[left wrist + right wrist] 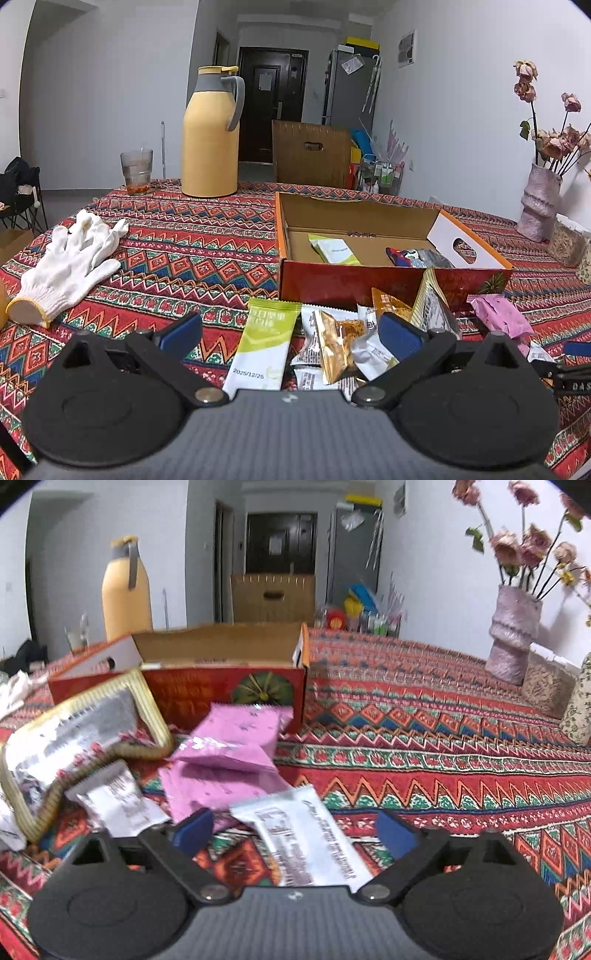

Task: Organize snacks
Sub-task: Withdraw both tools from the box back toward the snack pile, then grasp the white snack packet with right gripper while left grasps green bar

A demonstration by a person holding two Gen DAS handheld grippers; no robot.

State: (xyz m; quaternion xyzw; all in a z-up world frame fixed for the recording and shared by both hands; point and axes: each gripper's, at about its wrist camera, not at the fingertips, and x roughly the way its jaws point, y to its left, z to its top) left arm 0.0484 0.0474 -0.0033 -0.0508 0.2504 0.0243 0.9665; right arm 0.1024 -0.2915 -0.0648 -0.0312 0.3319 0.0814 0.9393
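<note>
Blue-padded left gripper and right gripper, both spread wide, empty, over snack packets beside the cardboard box.

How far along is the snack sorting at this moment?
Early. Done: the box already holds a green packet and a dark packet. In hand: nothing; the left gripper and right gripper are both open above the pile. Left: the green-white sachet, pink packets and white packet on the tablecloth.
</note>
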